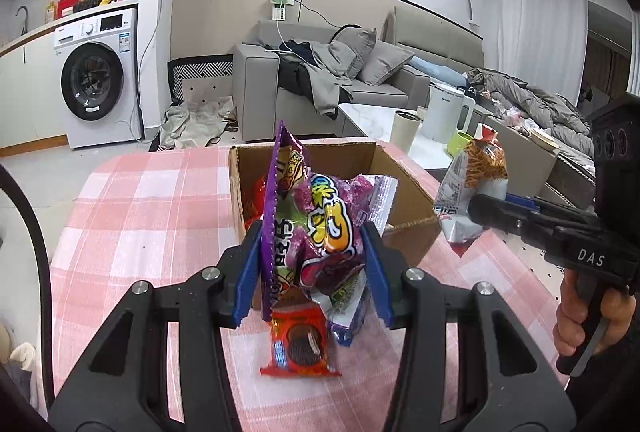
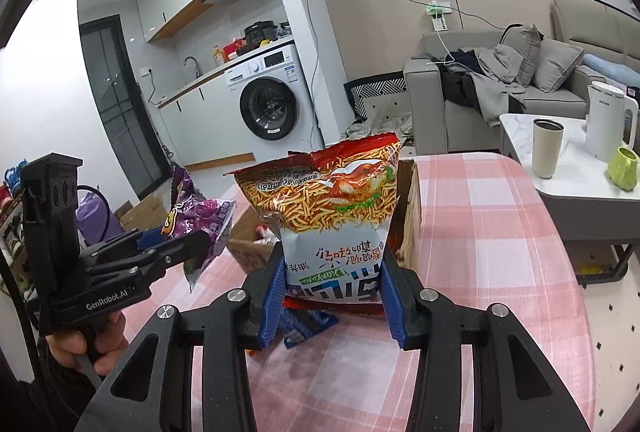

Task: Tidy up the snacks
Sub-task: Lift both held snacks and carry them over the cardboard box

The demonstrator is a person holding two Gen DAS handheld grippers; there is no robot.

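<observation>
My left gripper (image 1: pixel 312 268) is shut on a purple snack bag (image 1: pixel 320 228), held up above the table just in front of an open cardboard box (image 1: pixel 404 184). A red cookie packet (image 1: pixel 298 344) lies on the pink checked tablecloth (image 1: pixel 140 200) below that bag. My right gripper (image 2: pixel 334 288) is shut on a noodle snack bag (image 2: pixel 336 208), lifted off the cloth beside the box (image 2: pixel 412 216). In the left wrist view the noodle snack bag (image 1: pixel 472 188) hangs to the right of the box. Red packets lie inside the box.
A white side table (image 2: pixel 568 172) with a tumbler (image 2: pixel 546 148), a white kettle (image 2: pixel 606 124) and a green mug (image 2: pixel 624 168) stands to the right. A grey sofa with clothes and a washing machine (image 1: pixel 98 80) stand beyond. A blue packet (image 2: pixel 308 324) lies under the right gripper.
</observation>
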